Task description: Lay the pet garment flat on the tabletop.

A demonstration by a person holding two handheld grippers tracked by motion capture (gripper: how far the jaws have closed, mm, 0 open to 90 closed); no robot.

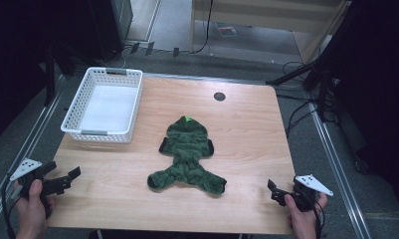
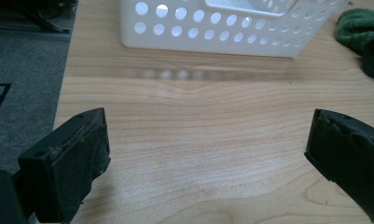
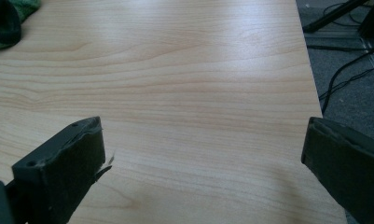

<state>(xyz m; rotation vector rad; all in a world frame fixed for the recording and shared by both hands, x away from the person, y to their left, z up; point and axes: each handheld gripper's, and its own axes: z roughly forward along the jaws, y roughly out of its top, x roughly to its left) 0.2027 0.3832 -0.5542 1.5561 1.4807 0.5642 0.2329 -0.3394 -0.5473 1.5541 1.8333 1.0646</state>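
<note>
Garment (image 1: 187,157): dark green fleece, brighter green patch at its hood tip, black cuffs. Basket (image 1: 75,118) at the table's far-left corner: white, round-hole pattern, grey handles. Table (image 1: 247,134): light wood grain; black round cap near the far edge. Gripper jaws: black.

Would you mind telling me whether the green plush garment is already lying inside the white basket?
No, the green plush garment lies spread out on the bare wooden table, apart from the white basket, which holds nothing.

The surface (image 1: 247,124) is evenly lit from above and the surroundings are dark. Soft glare lies on the wood; the near claw tips look blurred.
</note>
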